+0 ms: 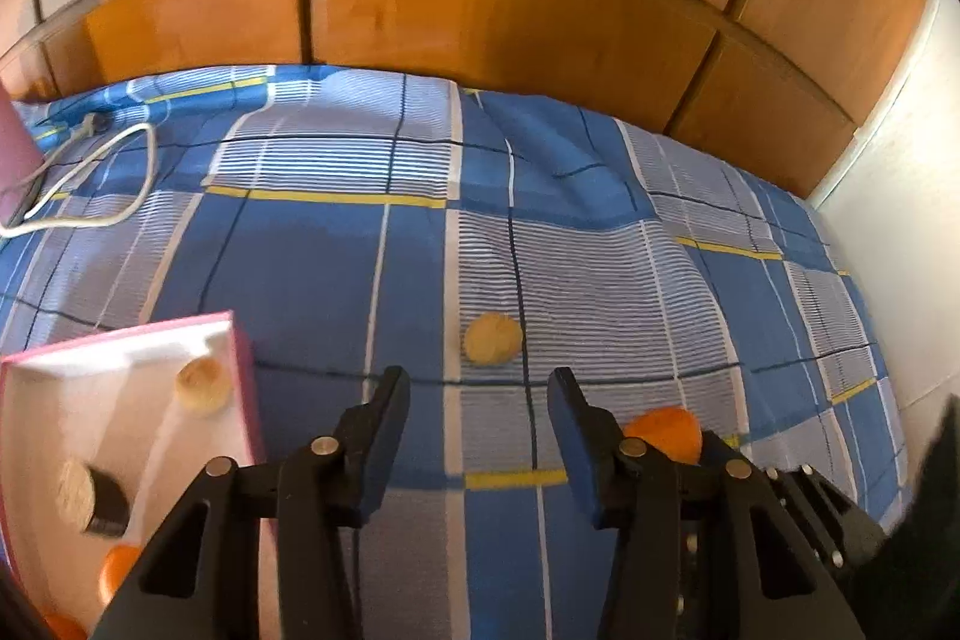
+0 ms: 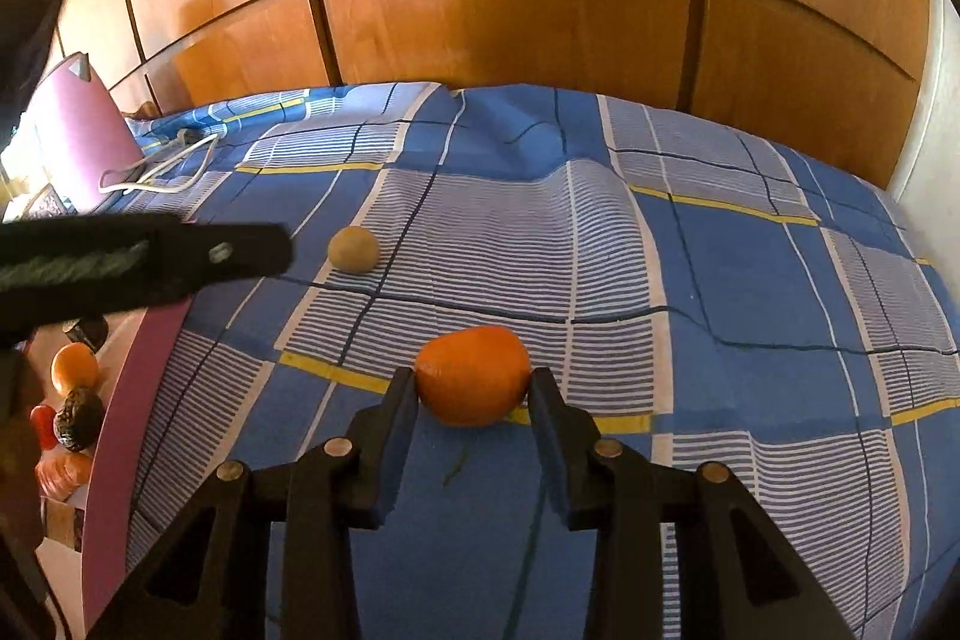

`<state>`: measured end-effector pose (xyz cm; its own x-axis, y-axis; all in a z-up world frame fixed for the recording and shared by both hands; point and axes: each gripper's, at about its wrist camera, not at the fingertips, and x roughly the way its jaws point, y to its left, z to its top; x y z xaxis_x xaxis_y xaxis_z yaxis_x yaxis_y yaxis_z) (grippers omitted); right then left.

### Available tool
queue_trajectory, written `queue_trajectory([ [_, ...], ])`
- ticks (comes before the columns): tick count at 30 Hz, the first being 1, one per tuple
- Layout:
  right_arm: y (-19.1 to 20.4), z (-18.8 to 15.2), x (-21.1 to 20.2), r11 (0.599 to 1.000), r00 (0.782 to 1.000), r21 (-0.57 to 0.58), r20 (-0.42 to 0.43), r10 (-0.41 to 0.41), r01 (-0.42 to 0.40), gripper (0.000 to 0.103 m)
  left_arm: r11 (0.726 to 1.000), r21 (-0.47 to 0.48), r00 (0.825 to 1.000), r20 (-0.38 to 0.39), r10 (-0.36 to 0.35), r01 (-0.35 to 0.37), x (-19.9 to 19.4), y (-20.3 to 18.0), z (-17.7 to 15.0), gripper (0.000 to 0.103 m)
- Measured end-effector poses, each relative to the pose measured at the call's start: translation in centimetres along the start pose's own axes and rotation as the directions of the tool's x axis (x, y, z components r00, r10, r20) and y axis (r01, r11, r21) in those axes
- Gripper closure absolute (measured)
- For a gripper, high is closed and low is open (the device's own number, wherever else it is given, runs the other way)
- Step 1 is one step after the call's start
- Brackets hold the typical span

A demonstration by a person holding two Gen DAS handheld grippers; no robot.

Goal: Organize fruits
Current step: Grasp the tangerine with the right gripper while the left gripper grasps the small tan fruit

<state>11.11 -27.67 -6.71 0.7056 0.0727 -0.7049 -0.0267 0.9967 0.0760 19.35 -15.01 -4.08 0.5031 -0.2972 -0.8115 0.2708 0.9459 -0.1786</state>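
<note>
Right gripper (image 2: 472, 379) fingers clasped the orange (image 2: 472, 375) on the bed (image 2: 750, 292); left gripper (image 1: 478, 382) gaped empty; squeezing gently seemed advisable.

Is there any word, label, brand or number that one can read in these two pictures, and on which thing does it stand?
None can be read.
The dark cylinder in the pink box shows faint marks on its side, too blurred to read.
The orange fruit and the bedsheet carry no text.

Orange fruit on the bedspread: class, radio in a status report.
Right gripper shut on orange fruit. Left gripper open, empty, near pink box. Tan fruit loose. Path unobstructed.
</note>
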Motion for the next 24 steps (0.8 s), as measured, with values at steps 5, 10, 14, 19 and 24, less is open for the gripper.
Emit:
queue_trajectory([
  [5,0.1,0.0,0.0,1.0,1.0,-0.007,0.004,-0.005,0.005,0.065,1.0,0.0,0.999,-0.028,0.019,-0.019,2.3,-0.3,0.9,0.055],
  [10,-0.1,-0.1,0.1,1.0,1.0,0.002,0.008,0.001,-0.001,0.065,0.999,0.011,0.998,-0.052,0.042,-0.042,4.5,-0.8,1.3,0.059],
  [14,0.0,-0.1,0.1,1.0,1.0,-0.001,0.009,-0.003,0.003,0.065,0.999,0.0,0.998,-0.056,0.039,-0.039,5.6,-0.9,1.7,0.076],
  [19,-0.1,0.0,0.2,1.0,1.0,0.006,0.003,0.009,-0.009,0.064,0.999,0.007,0.998,-0.041,0.044,-0.044,5.2,-1.0,1.0,0.077],
  [24,-0.5,0.0,0.4,0.999,0.999,0.026,-0.006,0.039,-0.039,0.064,0.997,0.026,0.997,-0.024,0.076,-0.075,4.6,-1.1,-0.2,0.077],
])
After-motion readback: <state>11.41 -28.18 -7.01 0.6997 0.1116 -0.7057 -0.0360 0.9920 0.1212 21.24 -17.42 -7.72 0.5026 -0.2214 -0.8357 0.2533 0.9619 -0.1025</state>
